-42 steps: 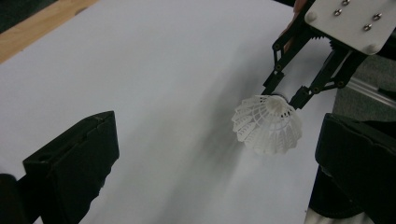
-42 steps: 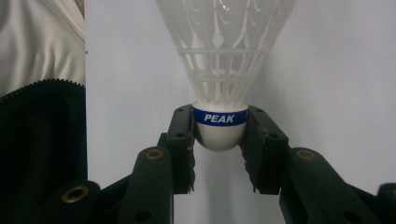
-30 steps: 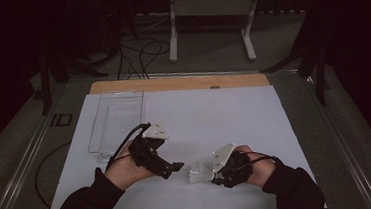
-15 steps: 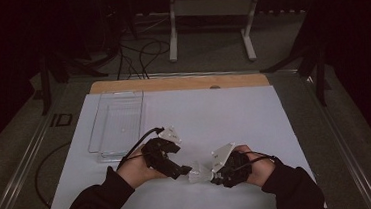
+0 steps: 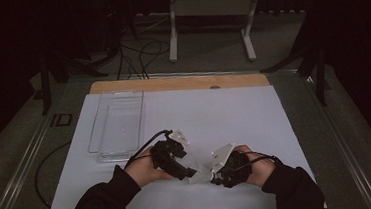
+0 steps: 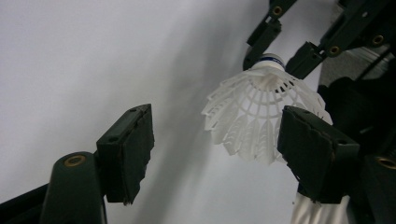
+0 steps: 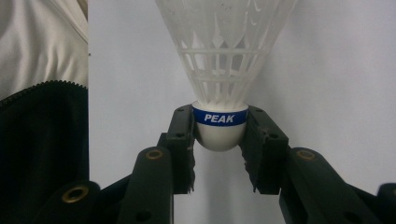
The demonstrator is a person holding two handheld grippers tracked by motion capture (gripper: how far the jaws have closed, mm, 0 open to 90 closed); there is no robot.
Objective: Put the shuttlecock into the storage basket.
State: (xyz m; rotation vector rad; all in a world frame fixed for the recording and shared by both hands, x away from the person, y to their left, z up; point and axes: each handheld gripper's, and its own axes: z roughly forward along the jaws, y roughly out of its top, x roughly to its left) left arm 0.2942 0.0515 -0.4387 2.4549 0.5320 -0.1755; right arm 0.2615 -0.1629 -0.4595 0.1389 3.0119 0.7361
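Presently, the right gripper [image 7: 219,140] grips a white plastic shuttlecock [image 7: 224,60] by its rounded cork, both pads pressed against the base at the blue band reading "PEAK"; the skirt fans away from the jaws. In the high view the right gripper [image 5: 206,175] and the shuttlecock [image 5: 200,173] sit near the front edge of the white worktop [image 5: 234,115], roughly at the middle of its width, with the skirt directed toward the left gripper [image 5: 188,173]. The left gripper [image 6: 219,144] stands at a moderate width, its jaws having just been closing; the left gripper view shows the shuttlecock [image 6: 254,119] skirt lying between its two pads [image 6: 128,149], much closer to the right-hand pad. That pad overlaps the skirt's rim from this angle, and whether it touches cannot be told; the other pad is well clear of the skirt, so no grip is established on this side. The two grippers face each other just apart, each held in one of the person's hands, with dark sleeves entering from the front edge. A clear plastic tray [image 5: 117,125] rests toward the left edge of the worktop, well apart from both grippers. A strip of bare wooden board [image 5: 179,82] is exposed along the far edge of the worktop. The shuttlecock is held off the surface as far as can be judged, though its clearance is not certain from the frames.
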